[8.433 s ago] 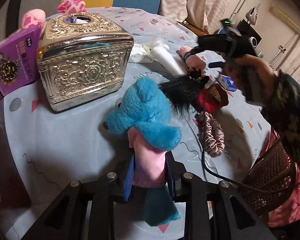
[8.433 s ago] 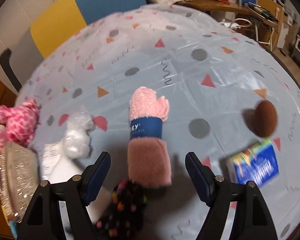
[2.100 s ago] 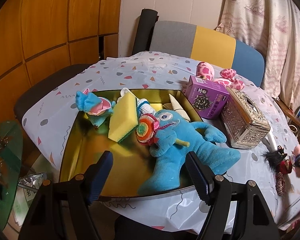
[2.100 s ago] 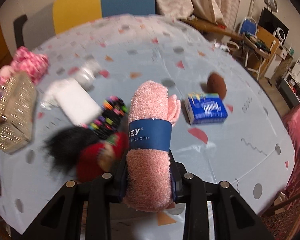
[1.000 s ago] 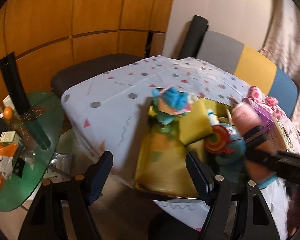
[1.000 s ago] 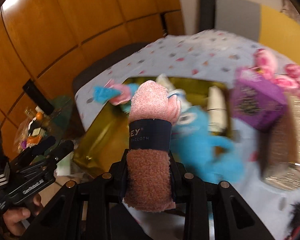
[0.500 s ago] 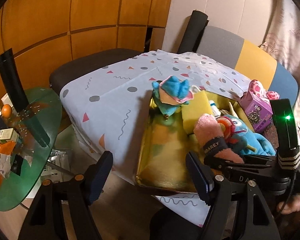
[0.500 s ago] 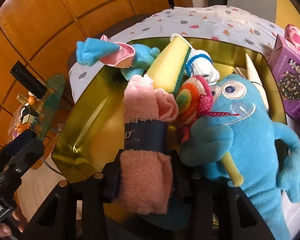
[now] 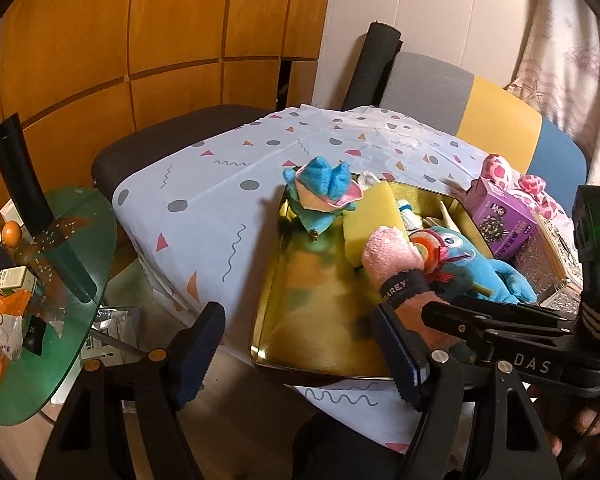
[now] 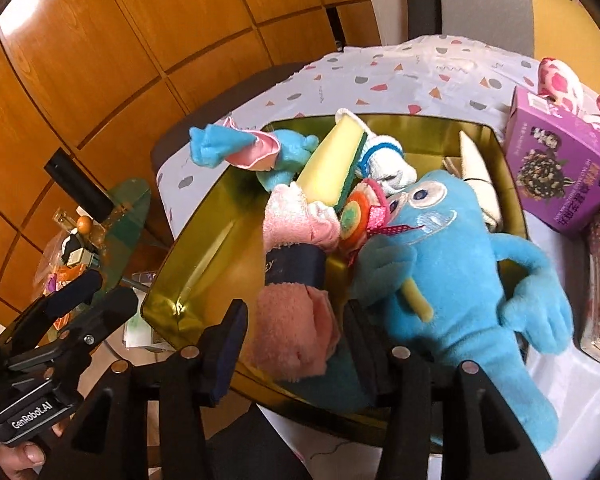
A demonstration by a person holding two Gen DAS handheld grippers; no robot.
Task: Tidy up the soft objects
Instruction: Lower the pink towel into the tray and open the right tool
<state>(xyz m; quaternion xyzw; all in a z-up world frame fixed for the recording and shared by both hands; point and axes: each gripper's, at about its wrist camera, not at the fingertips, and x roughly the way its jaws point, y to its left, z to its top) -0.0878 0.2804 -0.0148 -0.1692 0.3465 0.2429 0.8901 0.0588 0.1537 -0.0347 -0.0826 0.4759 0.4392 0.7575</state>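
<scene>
A purple box (image 10: 560,168) stood on the bench (image 9: 204,208) beside an ornate silver box (image 9: 540,256); a green glass side table (image 9: 52,280) held clutter.

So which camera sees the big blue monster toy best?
The right wrist view: the blue monster toy fills it, face, arms and body clear, lying in the gold tray. The left wrist view shows only its head and one arm behind the pink washcloth.

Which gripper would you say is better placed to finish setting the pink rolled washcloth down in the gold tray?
Right. The right gripper straddles the pink washcloth over the gold tray, jaws opening. The left gripper hangs open and empty beside the tray.
</scene>
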